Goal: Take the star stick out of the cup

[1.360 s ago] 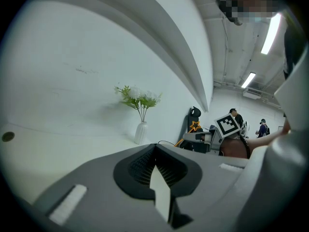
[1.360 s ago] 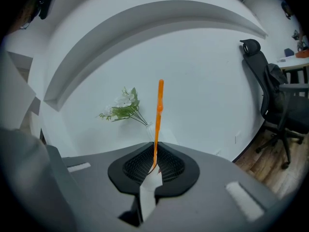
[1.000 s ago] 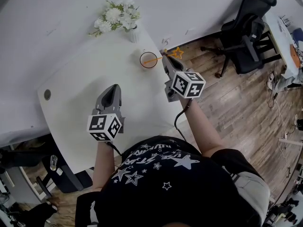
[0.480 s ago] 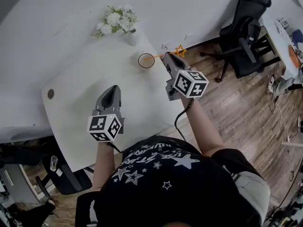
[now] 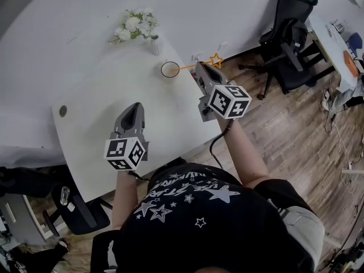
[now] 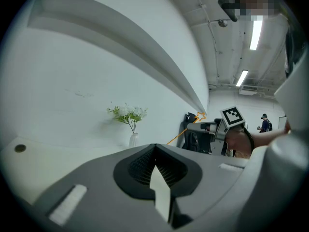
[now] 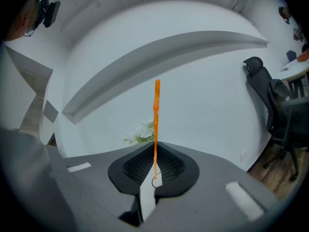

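Observation:
A thin orange star stick (image 5: 196,66) is gripped in my right gripper (image 5: 199,68), which is shut on its shaft. Its yellow star (image 5: 215,60) pokes out past the table's edge, and its plain end lies over the right rim of the small round cup (image 5: 169,69); whether that end is still inside I cannot tell. In the right gripper view the stick (image 7: 156,124) rises straight from the closed jaws (image 7: 155,172). My left gripper (image 5: 136,106) hovers over the table's middle, shut and empty (image 6: 154,151). From there I see the stick (image 6: 183,132) slanting up to the right gripper (image 6: 205,126).
The white table (image 5: 102,124) carries a vase of white flowers (image 5: 136,24) at its far corner, close behind the cup. A round hole (image 5: 63,111) sits near the left edge. A black office chair (image 5: 290,33) stands on the wooden floor to the right.
Both grippers have risen, so the table looks smaller. The right gripper has lifted the stick up and to the right; its plain end has slid from across the cup's mouth to its rim.

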{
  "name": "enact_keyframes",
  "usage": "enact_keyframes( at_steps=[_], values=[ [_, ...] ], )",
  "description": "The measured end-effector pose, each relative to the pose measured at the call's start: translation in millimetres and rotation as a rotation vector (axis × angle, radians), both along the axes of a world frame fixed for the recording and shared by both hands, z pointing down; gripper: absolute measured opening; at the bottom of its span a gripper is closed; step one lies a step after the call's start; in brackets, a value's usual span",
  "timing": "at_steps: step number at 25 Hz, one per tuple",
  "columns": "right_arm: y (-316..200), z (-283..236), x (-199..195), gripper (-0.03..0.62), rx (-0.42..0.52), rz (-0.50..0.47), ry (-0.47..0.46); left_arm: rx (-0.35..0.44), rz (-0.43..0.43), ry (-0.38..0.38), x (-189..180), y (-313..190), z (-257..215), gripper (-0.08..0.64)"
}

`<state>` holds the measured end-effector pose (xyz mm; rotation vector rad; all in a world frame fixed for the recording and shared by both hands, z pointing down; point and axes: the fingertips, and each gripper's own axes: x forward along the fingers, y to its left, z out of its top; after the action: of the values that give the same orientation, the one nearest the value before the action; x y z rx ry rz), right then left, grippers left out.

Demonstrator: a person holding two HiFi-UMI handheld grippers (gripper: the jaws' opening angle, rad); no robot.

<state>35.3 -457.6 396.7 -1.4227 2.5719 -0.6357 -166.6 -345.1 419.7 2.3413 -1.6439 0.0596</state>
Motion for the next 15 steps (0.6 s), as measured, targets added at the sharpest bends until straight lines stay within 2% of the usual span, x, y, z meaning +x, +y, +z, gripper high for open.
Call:
enact_keyframes(
  at_steps=[15],
  values=[
    [78,3,20,0.031,0.006,-0.028,-0.005,0.013,0.003,0.002,26,69,1,0.002]
  ],
)
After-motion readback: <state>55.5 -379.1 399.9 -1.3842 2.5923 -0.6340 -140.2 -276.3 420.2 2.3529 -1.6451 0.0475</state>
